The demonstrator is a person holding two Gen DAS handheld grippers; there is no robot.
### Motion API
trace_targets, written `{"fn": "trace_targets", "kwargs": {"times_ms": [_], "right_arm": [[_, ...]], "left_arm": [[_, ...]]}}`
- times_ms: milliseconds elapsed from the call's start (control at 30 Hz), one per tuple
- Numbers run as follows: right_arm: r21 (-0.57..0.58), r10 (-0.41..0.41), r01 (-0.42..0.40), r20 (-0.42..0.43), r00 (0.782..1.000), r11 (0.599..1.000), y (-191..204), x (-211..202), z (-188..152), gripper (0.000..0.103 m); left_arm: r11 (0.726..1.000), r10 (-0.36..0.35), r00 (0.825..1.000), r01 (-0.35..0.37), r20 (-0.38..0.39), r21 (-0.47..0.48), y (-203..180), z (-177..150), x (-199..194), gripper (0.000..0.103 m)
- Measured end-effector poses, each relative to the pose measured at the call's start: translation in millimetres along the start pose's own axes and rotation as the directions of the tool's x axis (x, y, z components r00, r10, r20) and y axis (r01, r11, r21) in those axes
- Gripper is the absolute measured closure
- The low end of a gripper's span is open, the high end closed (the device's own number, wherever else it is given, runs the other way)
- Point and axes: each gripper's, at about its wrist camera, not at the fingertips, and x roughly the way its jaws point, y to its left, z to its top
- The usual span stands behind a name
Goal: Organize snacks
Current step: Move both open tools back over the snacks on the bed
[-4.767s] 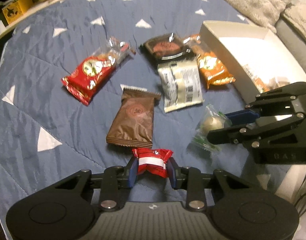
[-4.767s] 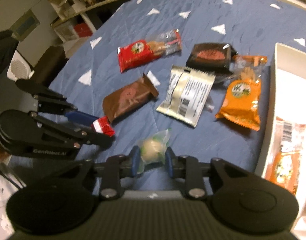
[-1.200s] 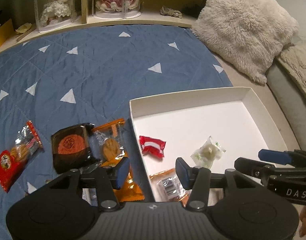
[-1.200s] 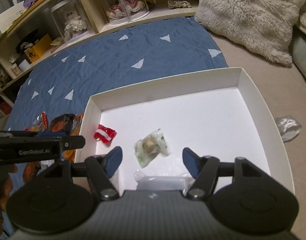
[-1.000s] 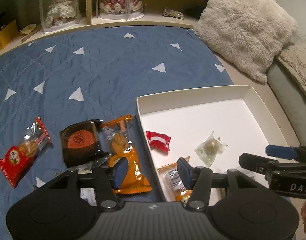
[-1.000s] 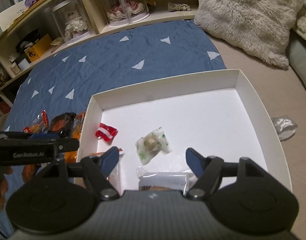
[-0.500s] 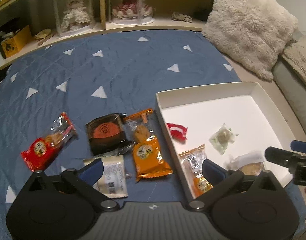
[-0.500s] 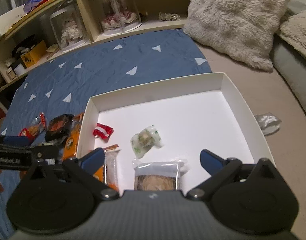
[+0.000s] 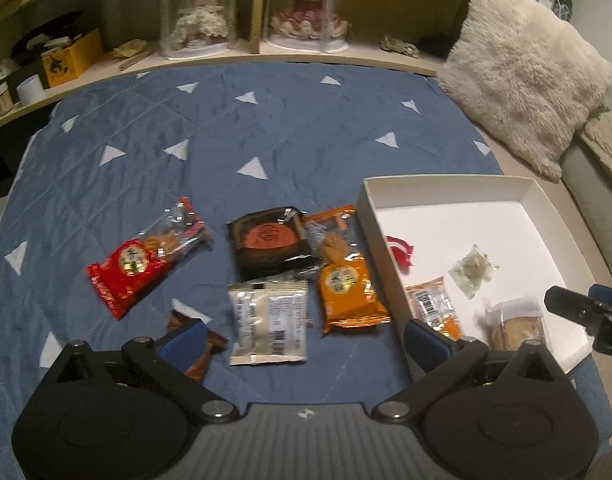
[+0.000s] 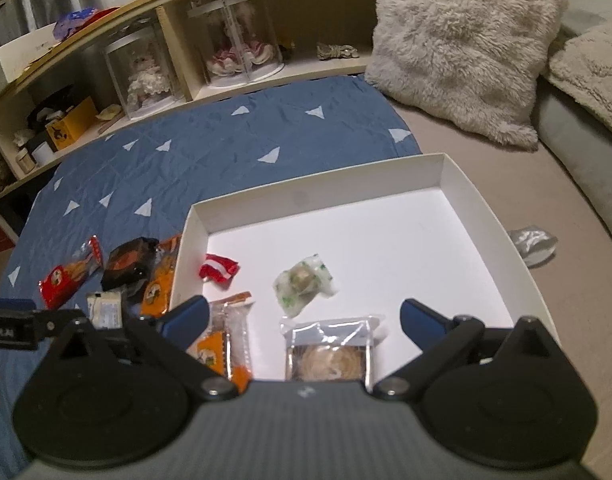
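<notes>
A white box (image 10: 314, 196) on the blue blanket holds a red-and-white candy (image 10: 218, 272), a green-and-white wrapped ball (image 10: 304, 282), an orange pack (image 10: 226, 340) and a clear-wrapped cake (image 10: 332, 352). My right gripper (image 10: 304, 316) hangs open over the box's near end, holding nothing. My left gripper (image 9: 304, 340) is open and empty above loose snacks left of the box: a red pack (image 9: 140, 268), a dark pack (image 9: 268, 240), an orange pack (image 9: 344, 280) and a silver-white pack (image 9: 270, 316). A brown pack (image 9: 206, 348) is half hidden behind its left finger.
A fluffy cream cushion (image 9: 522, 80) lies behind the box on the right. A curved wooden shelf (image 9: 346, 56) with doll cases runs along the back. A crumpled silver wrapper (image 10: 532, 244) lies on the beige surface right of the box.
Both grippers opened wide and drew back from the box. The left view swung left, so the loose snacks on the blanket now sit in front of it.
</notes>
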Motion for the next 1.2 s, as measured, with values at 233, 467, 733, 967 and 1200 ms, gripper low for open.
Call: {"fn": "trace_targets", "kwargs": {"times_ms": [233,467,733,967,1200], "right_arm": [[-0.049,0.03,-0.03,0.009,1.0,0.998,20,4,-4,0.001],[-0.047,0.089,-0.088,0.012,0.996,0.995,41,9,-8,0.001],[-0.061,0.147,-0.146,0.015,0.989,0.987,82,15,-22,0.0],[-0.082,0.202,-0.197,0.065,0.977,0.977,123,30,-34,0.0],[-0.04,0.305,-0.305,0.002,0.952,0.952,147,61,-33,0.0]], "left_arm": [[0.999,0.034,0.999,-0.034,0.018,-0.019,35,-3,-12,0.0],[0.998,0.058,0.998,-0.058,0.0,0.019,72,-11,-12,0.0],[0.985,0.038,0.999,-0.033,-0.027,0.17,82,-28,9,0.0],[0.972,-0.03,0.999,0.035,-0.024,0.231,89,-42,24,0.0],[0.941,-0.109,0.994,0.106,-0.009,0.321,83,-44,34,0.0]]}}
